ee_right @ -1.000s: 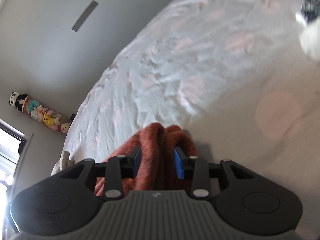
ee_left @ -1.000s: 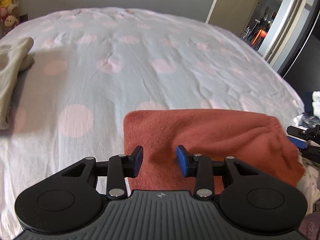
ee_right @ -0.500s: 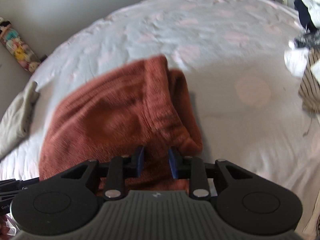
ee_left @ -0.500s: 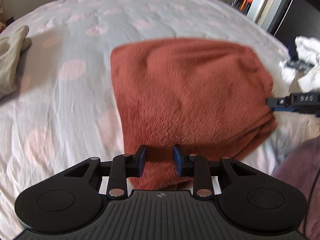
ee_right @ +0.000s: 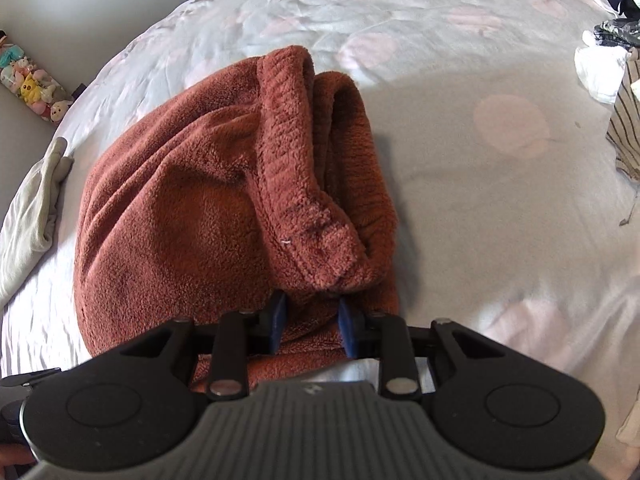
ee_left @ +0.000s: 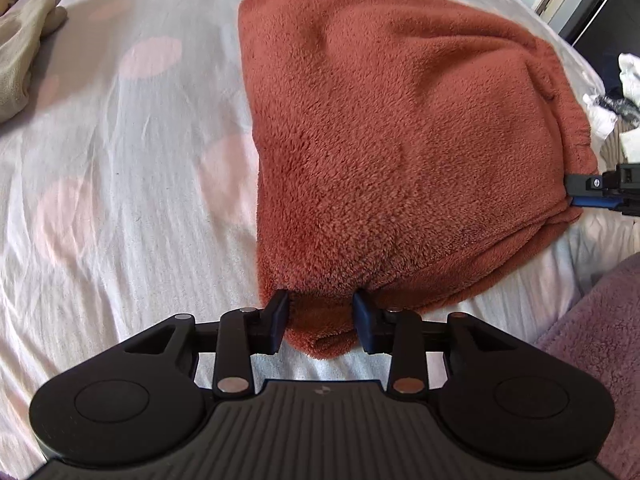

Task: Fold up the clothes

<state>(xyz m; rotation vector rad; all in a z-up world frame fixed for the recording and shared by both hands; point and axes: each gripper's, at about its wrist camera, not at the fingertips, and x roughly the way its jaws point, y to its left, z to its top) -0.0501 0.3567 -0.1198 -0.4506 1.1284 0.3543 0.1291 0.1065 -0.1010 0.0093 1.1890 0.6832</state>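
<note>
Surface: bed sheet (ee_left: 120, 168), white with pale pink dots, wrinkled; grey wall behind in right view.
Garment: rust fleece garment (ee_left: 400, 140) lies folded flat on the sheet, mid-bed; ribbed hem/cuff edge (ee_right: 304, 184) bunched along its right side.
Left gripper: left gripper (ee_left: 320, 322) at the near corner of the fleece, blue pads either side of the fabric corner, pinching it; corner low on the sheet.
Right gripper: right gripper (ee_right: 310, 324) at the near end of the ribbed edge, fingers clamped on a fold of fleece; its tip also shows in left view at the garment's right corner (ee_left: 596, 192).
Left of garment: cream garment (ee_left: 20, 60) crumpled on the sheet, well apart from the fleece.
Right edge: pile of clothes (ee_right: 608, 64), white, dark and striped pieces, apart from the fleece.
Background: row of plush toys (ee_right: 32, 88) against the wall.
Near right: mauve fleece fabric (ee_left: 600, 340) at frame edge; cannot tell what it is.
</note>
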